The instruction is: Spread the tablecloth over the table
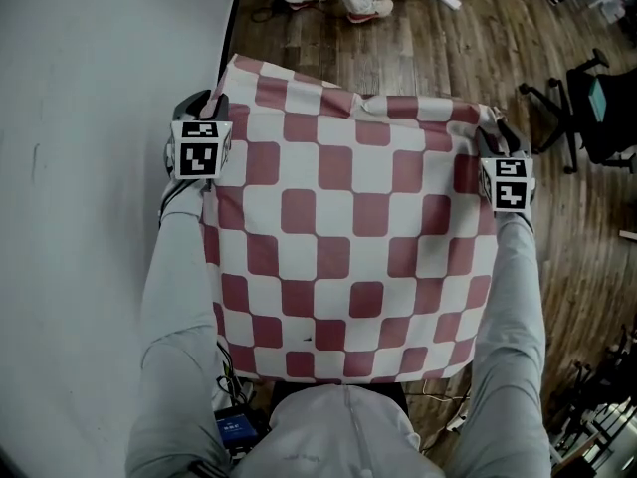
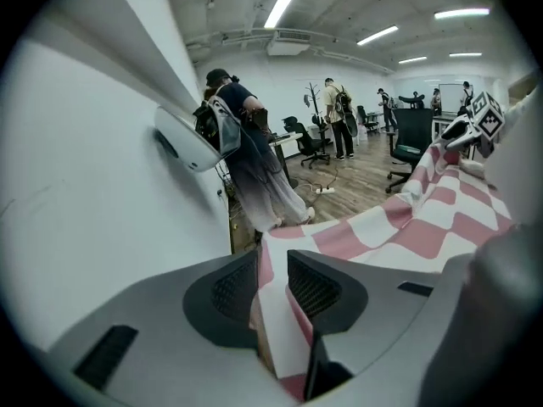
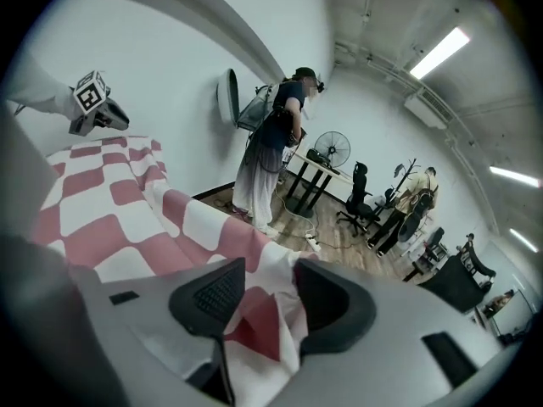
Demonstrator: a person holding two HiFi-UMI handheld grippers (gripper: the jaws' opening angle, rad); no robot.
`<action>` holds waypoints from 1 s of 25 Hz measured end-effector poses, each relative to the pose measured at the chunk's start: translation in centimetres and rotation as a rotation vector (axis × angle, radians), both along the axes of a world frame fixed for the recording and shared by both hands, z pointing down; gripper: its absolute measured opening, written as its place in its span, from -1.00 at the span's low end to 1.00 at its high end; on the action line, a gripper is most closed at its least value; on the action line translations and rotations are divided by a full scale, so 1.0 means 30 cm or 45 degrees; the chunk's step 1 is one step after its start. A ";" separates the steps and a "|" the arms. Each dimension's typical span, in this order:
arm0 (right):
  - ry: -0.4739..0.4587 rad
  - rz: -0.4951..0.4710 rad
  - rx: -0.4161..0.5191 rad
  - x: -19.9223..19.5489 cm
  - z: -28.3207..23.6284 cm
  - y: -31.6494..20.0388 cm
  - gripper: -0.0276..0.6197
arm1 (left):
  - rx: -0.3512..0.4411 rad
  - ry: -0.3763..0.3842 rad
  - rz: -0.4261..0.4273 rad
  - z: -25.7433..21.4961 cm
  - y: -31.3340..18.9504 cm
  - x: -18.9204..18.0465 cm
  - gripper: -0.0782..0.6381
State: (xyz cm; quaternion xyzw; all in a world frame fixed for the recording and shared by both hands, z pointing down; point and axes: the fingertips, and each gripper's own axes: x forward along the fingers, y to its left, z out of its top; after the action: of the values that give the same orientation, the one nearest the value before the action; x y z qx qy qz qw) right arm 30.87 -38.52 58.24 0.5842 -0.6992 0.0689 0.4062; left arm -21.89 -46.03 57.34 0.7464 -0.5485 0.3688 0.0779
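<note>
Two grippers meet the far corners of a red-and-white checked tablecloth (image 1: 348, 237), which hangs spread in the air in front of a person in grey sleeves (image 1: 174, 307). It is above a wooden floor (image 1: 448, 58) and close beside a white wall (image 1: 100, 118). The left gripper (image 2: 273, 265) has its jaws nearly together, pinching the cloth's left corner between its pads. The right gripper (image 3: 261, 288) has its jaws well apart, with a bunched fold of the right corner lying loose between them. The cloth's near edge drops toward the person's waist. A black office chair (image 1: 587, 108) stands on the floor off to the right. In the left gripper view, a bystander (image 2: 246, 159) with a backpack stands by the wall.
</note>
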 end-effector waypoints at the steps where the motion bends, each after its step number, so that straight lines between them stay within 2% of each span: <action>1: -0.020 0.024 -0.015 0.010 0.006 0.003 -0.34 | -0.004 0.008 -0.008 0.002 0.008 -0.011 -0.46; 4: -0.069 0.082 -0.010 0.032 -0.004 0.013 -0.26 | -0.001 0.002 -0.013 -0.002 0.029 -0.036 -0.46; 7: -0.044 0.063 -0.009 0.033 -0.008 0.034 -0.26 | 0.003 -0.011 0.008 -0.003 0.043 -0.037 -0.46; 12: -0.072 0.073 -0.111 0.057 0.044 0.132 -0.26 | -0.013 0.020 0.052 0.000 0.093 0.017 -0.46; 16: -0.087 0.059 -0.121 0.064 0.042 0.232 -0.27 | -0.018 0.037 0.082 -0.015 0.162 0.060 -0.46; 25: -0.193 -0.003 -0.149 -0.068 -0.002 0.570 -0.27 | -0.086 0.107 0.113 -0.052 0.492 0.170 -0.46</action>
State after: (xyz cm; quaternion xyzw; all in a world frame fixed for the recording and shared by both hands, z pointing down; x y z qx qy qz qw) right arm 28.83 -21.42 58.18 0.5518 -0.7234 0.1532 0.3857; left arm -16.80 -31.26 55.79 0.7818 -0.4983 0.3584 0.1096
